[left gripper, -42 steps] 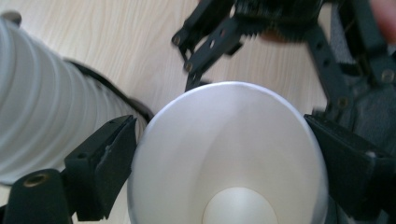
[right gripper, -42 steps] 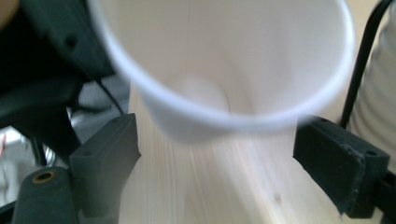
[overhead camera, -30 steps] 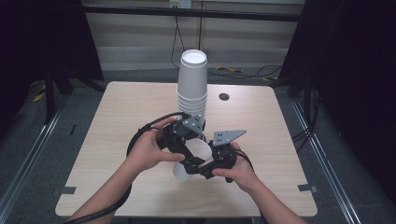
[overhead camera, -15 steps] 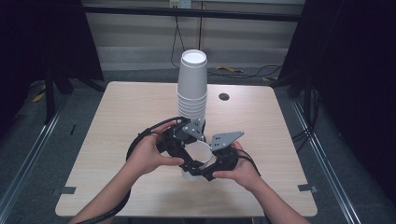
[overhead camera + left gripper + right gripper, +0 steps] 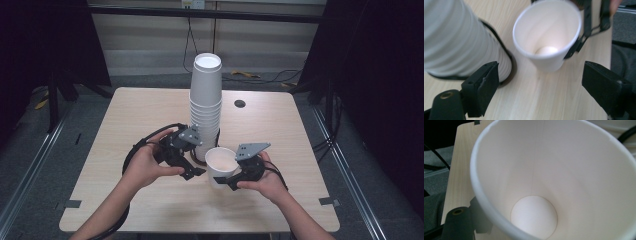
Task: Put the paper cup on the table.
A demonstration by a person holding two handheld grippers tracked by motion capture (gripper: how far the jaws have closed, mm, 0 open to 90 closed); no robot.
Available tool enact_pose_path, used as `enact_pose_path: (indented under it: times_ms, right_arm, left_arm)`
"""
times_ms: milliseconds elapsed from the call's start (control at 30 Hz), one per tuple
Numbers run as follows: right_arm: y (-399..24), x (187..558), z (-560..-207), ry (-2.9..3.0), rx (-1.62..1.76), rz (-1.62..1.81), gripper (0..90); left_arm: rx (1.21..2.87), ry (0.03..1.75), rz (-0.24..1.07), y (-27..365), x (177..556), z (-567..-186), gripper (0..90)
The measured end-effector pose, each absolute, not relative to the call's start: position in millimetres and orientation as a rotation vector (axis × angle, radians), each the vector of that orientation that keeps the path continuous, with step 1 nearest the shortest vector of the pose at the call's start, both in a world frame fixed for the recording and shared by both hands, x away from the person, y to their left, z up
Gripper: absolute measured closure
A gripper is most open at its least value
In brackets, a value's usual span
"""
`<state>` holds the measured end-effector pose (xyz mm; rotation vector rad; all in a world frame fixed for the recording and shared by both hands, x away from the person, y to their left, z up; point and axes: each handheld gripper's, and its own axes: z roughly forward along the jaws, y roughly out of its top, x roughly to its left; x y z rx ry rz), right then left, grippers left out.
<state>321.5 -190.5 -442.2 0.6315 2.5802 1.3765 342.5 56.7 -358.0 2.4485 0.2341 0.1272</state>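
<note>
A dim room with dark curtains at both sides and a pale wall behind surrounds a light wooden tabletop (image 5: 125,115), which stands on a grey floor crossed by metal rails. Toward the far middle of the tabletop rises a tall stack of white paper cups (image 5: 206,100), set upside down, with a black cable looped round its foot; a small dark hole (image 5: 239,103) sits in the wood just to the right of the stack. Nearer the person, just in front of the stack's base, a single white paper cup (image 5: 221,165) stands mouth up, close beside the stack but apart from it, and empty inside. The right gripper (image 5: 231,181), held in the person's right hand (image 5: 267,182), grips this cup at its side: in the left gripper view its thin black fingers (image 5: 576,45) press the cup's wall, and in the right gripper view the cup's open mouth (image 5: 554,180) sits right at the camera. The left gripper (image 5: 192,172), held in the left hand (image 5: 147,165), lies low between the stack and the single cup; its black fingers (image 5: 482,87) stand apart with bare wood between them, touching neither cup, and they have just been closing. A grey three-cornered plate (image 5: 252,149) tops the right gripper.
</note>
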Motion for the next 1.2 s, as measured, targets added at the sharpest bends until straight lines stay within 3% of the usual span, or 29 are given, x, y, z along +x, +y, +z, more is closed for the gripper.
enact_pose_path:
  times_ms: [433, 1200]
  right_arm:
    - [-206, 324, -452, 2.527, 0.667, 1.307, 19.2]
    - [-223, 321, -485, 2.559, 0.688, 1.362, 16.2]
  left_arm:
    - [2.452, 0.388, 0.089, 83, 350, -400, 14.6]
    - [2.455, 0.500, 0.088, 110, 349, -456, 14.8]
